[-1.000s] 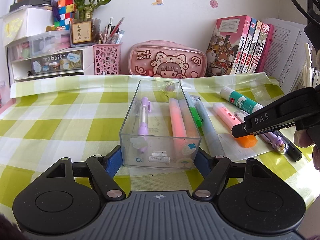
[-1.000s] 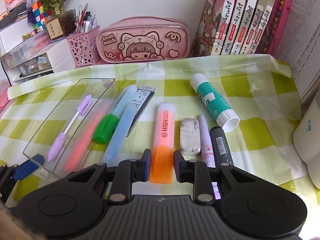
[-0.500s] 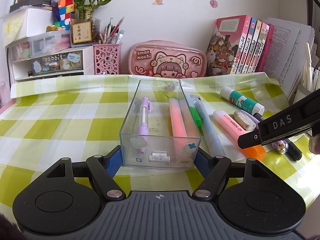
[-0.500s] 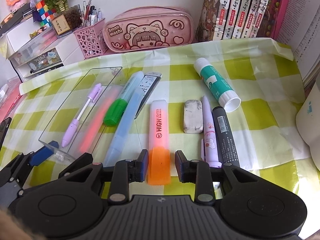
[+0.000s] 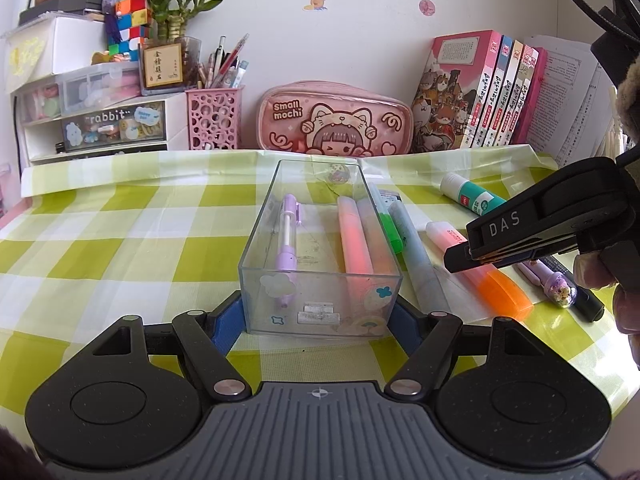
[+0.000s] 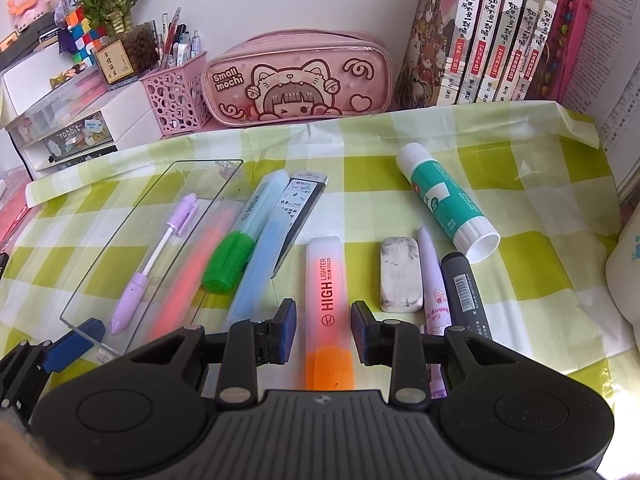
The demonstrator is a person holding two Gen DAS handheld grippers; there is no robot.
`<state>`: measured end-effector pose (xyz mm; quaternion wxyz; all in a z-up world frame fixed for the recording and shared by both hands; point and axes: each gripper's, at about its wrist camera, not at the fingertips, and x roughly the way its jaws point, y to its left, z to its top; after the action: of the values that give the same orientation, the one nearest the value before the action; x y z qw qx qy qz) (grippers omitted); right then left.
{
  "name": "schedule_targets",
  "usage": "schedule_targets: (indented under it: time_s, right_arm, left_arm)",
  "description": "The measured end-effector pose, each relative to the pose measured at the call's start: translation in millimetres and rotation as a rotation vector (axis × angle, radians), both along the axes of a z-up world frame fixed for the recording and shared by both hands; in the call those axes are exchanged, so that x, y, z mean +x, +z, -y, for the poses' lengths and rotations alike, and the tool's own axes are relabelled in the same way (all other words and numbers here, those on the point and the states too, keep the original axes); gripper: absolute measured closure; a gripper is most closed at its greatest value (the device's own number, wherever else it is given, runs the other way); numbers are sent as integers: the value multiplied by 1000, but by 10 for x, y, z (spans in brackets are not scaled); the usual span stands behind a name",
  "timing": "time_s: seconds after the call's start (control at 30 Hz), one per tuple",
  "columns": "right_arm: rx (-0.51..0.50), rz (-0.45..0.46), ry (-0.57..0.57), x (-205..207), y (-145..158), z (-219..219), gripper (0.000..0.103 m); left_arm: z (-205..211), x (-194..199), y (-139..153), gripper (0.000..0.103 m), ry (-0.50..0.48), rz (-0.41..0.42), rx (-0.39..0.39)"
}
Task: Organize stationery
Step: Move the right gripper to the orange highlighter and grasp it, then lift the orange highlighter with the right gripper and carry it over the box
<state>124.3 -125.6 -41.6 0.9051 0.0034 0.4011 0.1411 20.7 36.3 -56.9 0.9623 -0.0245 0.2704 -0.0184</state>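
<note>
Left wrist view: my left gripper [image 5: 320, 316] is closed on the near end of the clear plastic box [image 5: 320, 280], blue pads pressed against both side walls. This box sits on the green-checked tablecloth [image 5: 120, 240]. Inside it lie a purple pen [image 5: 287, 236] along the left side and a pink-orange highlighter [image 5: 356, 248] toward the right.

Right wrist view: my right gripper [image 6: 324, 326] hovers over the orange highlighter [image 6: 329, 300], which lies on the cloth to the right of the box. Its jaws have just been opening. They now stand apart on either side of the barrel with cloth showing in the gaps, so nothing is gripped. Whether the pads are down at cloth level or above it, I cannot say for certain from this angle.

Other stationery on the cloth, outside the box: a green-capped highlighter [image 6: 236, 248], a blue highlighter [image 6: 260, 272] just beside it, and a pack of pencil leads [image 6: 300, 216] partly under them. Right of the orange highlighter lie a smudged eraser [image 6: 400, 276], a lilac pen [image 6: 434, 292] touching it and a black marker [image 6: 466, 296]. Farther back, well apart from these, lies a glue stick [image 6: 448, 204].

At the rear stands a pink pencil case [image 6: 296, 80]
</note>
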Motion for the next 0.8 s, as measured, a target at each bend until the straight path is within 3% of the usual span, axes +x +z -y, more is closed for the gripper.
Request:
schedule_targets:
  time_s: [0.1, 0.3, 0.8]
  right_arm:
    - [-22, 15, -7, 11, -5, -44, 76]
    - [-17, 18, -14, 9, -5, -65, 76]
    - [225, -26, -62, -47, 141, 202, 77]
  left_arm:
    - [-5, -1, 1, 30, -2, 1, -2]
    - [-16, -4, 5, 29, -5, 1, -5]
    - [-13, -7, 5, 29, -7, 0, -7]
